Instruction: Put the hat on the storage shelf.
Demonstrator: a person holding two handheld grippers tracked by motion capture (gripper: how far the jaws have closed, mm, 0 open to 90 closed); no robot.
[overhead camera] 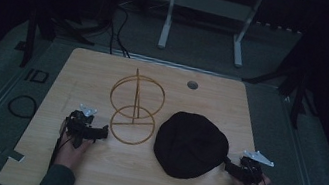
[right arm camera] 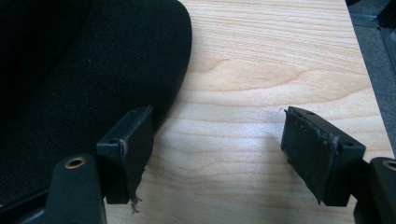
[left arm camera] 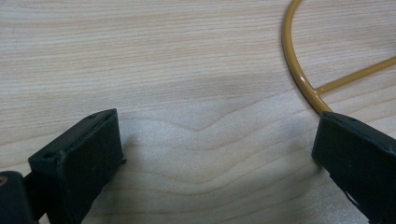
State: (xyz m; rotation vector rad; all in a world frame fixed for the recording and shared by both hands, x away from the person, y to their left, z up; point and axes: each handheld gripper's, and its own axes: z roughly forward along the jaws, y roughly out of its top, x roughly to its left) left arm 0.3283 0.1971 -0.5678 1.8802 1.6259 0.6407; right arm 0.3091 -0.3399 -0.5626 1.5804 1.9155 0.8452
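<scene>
A black cloth cap point(overhead camera: 191, 145) lies flat on the wooden table point(overhead camera: 88, 171), right of centre. A yellow wire stand point(overhead camera: 135, 110) with two rings and an upright post sits just left of it. My left gripper point(overhead camera: 101, 132) rests on the table beside the stand's lower ring point(left arm camera: 299, 79), jaws wide apart with bare wood between them. At the cap's right edge my right gripper point(overhead camera: 230, 167) is open too; its left jaw lies against the cap's rim point(right arm camera: 154, 70), and nothing is gripped.
A round cable hole point(overhead camera: 192, 84) is in the table's far side. A black coiled cable point(overhead camera: 22, 106) lies on the floor at the left, and a white desk frame point(overhead camera: 204, 23) stands beyond the table. The table's right edge point(right arm camera: 369, 84) is close to my right gripper.
</scene>
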